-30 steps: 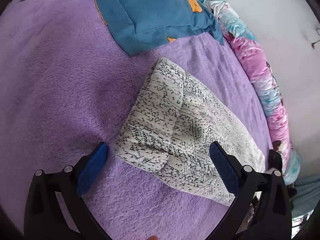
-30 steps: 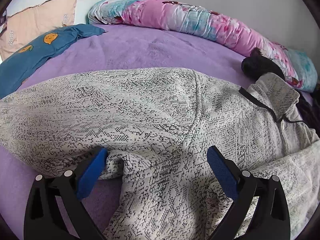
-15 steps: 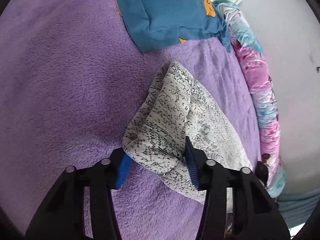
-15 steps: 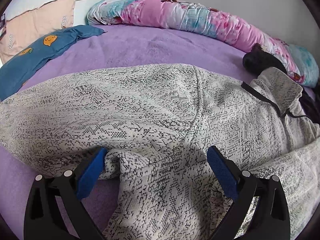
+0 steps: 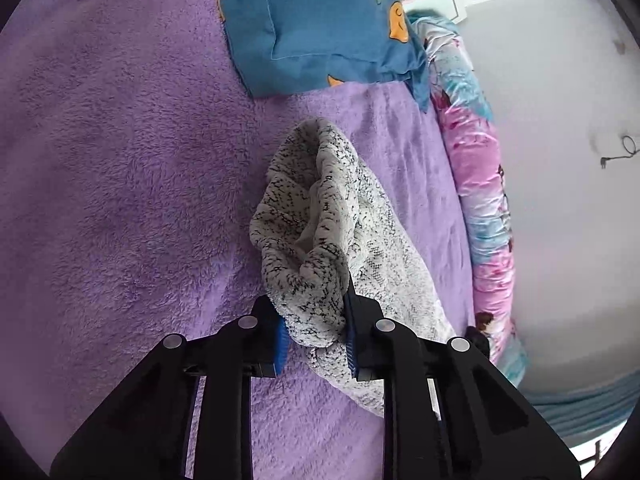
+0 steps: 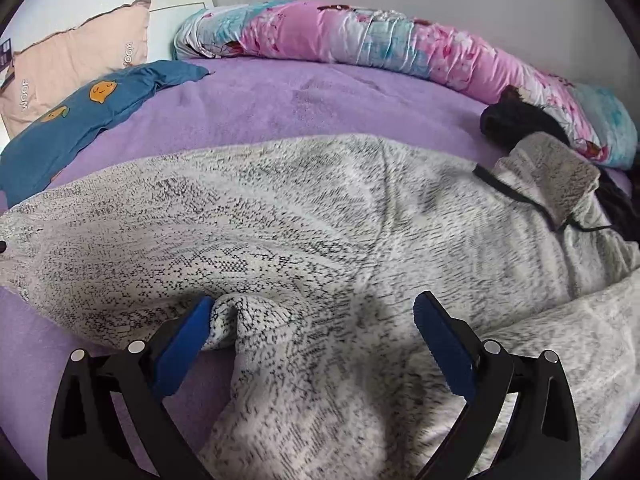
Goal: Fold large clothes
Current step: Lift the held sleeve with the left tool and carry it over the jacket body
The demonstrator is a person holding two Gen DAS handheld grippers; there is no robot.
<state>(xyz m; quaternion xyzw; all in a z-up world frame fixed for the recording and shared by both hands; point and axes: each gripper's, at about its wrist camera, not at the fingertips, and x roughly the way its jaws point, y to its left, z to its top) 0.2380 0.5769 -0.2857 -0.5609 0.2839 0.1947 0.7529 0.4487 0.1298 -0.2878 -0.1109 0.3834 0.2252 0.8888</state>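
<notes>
— between the blue pads of the left gripper, what's there?
— a bunched cuff end of the grey speckled sweater. the jaws are closing on it, and both pads already press into the knit, so the fabric is pinched and puckered just above them.
— and the right gripper?
— its jaws stand wide apart. a fold of the same sweater lies between them; the left pad touches a small ridge of fabric, the right pad sits over flat knit without squeezing anything.
— where's the sweater overall?
— spread across the purple fleece blanket on the bed. in the right wrist view it fills the middle from edge to edge, with its collar and a dark drawstring at the far right. in the left wrist view only the sleeve shows, running from the pads away to the lower right.
— what lies beyond it?
— a blue pillow with orange shapes near the head of the bed, a peach pillow behind it, and a rolled pink and teal quilt along the pale wall. something dark sits next to the collar, against the quilt; i can't tell what it is.
</notes>
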